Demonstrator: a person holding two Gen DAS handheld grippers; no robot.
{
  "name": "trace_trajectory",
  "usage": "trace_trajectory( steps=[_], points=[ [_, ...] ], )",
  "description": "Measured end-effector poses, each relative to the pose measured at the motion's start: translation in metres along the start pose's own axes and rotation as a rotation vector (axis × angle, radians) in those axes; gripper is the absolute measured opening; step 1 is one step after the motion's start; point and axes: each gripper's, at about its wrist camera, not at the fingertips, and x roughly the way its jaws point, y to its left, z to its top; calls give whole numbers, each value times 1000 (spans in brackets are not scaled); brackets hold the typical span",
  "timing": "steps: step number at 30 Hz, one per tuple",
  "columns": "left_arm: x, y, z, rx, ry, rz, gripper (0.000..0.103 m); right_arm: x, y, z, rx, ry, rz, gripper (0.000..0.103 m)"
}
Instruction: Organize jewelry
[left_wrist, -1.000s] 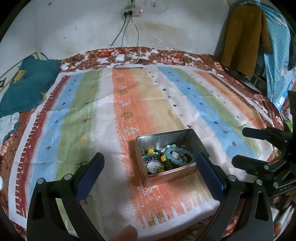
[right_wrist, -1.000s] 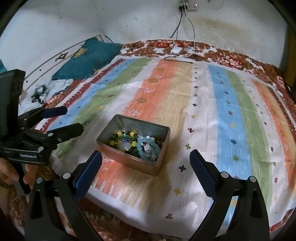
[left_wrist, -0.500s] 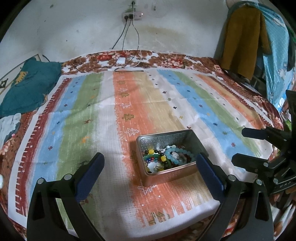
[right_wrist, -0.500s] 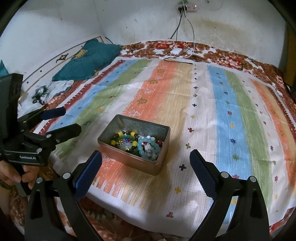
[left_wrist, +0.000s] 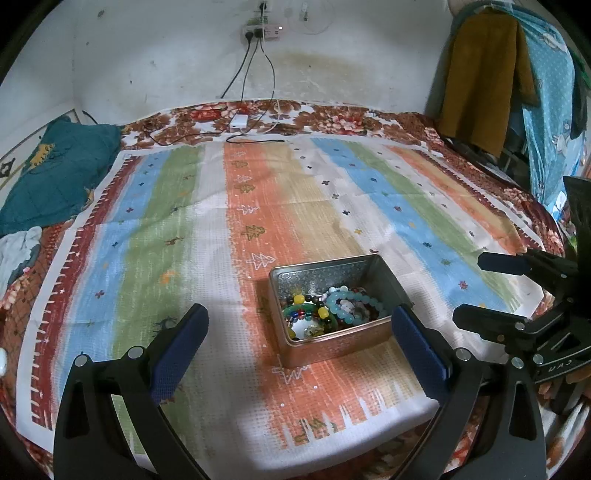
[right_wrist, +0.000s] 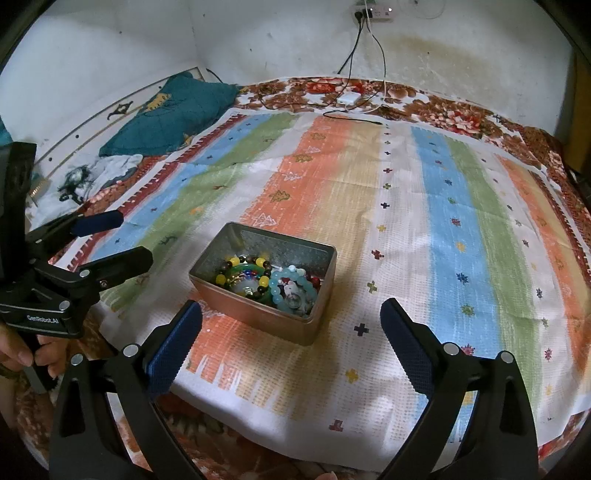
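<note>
An open metal tin (left_wrist: 334, 349) (right_wrist: 255, 317) sits on the striped cloth near the bed's front edge. It holds a pile of bead bracelets: a light blue one (left_wrist: 347, 308) (right_wrist: 291, 290), a green bangle with yellow and dark beads (left_wrist: 304, 314) (right_wrist: 245, 273). My left gripper (left_wrist: 299, 339) is open and empty, hovering above the cloth with the tin between its fingers in view. My right gripper (right_wrist: 291, 339) is open and empty, just in front of the tin. Each gripper shows at the edge of the other's view (left_wrist: 495, 288) (right_wrist: 107, 240).
The striped cloth (left_wrist: 258, 206) covers a floral bedsheet. A teal cushion (left_wrist: 55, 173) and crumpled white cloth (left_wrist: 18, 251) lie at the left. A white charger (left_wrist: 239, 122) and cables lie near the wall. Clothes (left_wrist: 480, 74) hang at the right.
Both grippers have risen and drawn back slightly, so more of the wall shows. The tin and beads have not moved. Both grippers stay open.
</note>
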Motion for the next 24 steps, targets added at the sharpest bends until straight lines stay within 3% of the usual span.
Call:
trace_trajectory(
  steps=[24],
  points=[
    [2,-1,-2,-1,15,0,97,0,0,0,0,1,-3,98]
  ],
)
